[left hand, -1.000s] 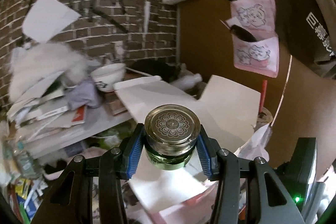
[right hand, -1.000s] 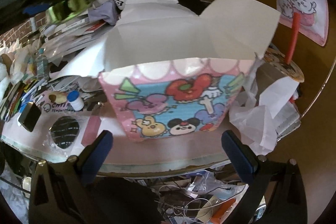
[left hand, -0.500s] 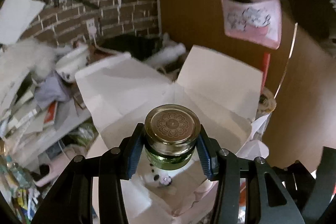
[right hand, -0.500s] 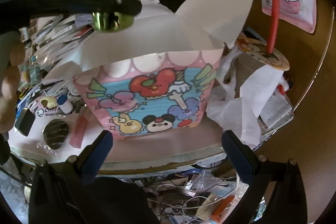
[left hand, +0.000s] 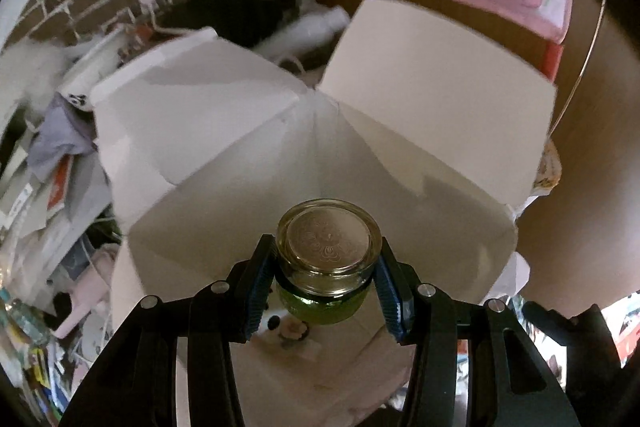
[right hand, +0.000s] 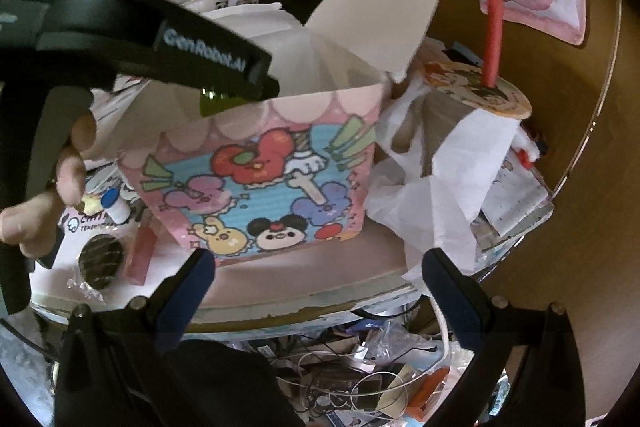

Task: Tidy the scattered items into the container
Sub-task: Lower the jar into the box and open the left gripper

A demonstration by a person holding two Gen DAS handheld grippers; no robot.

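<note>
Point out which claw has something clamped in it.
The left claw: its blue pads clamp the green glass jar over the open box. The right claw gapes empty.

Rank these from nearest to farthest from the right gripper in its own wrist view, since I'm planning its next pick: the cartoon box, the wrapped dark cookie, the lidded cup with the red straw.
From the right gripper:
1. Cartoon box, straight ahead on the table.
2. Wrapped dark cookie, ahead to the left, near the table edge; too close to the box to call firmly.
3. Lidded cup with red straw, farther back on the right.
</note>
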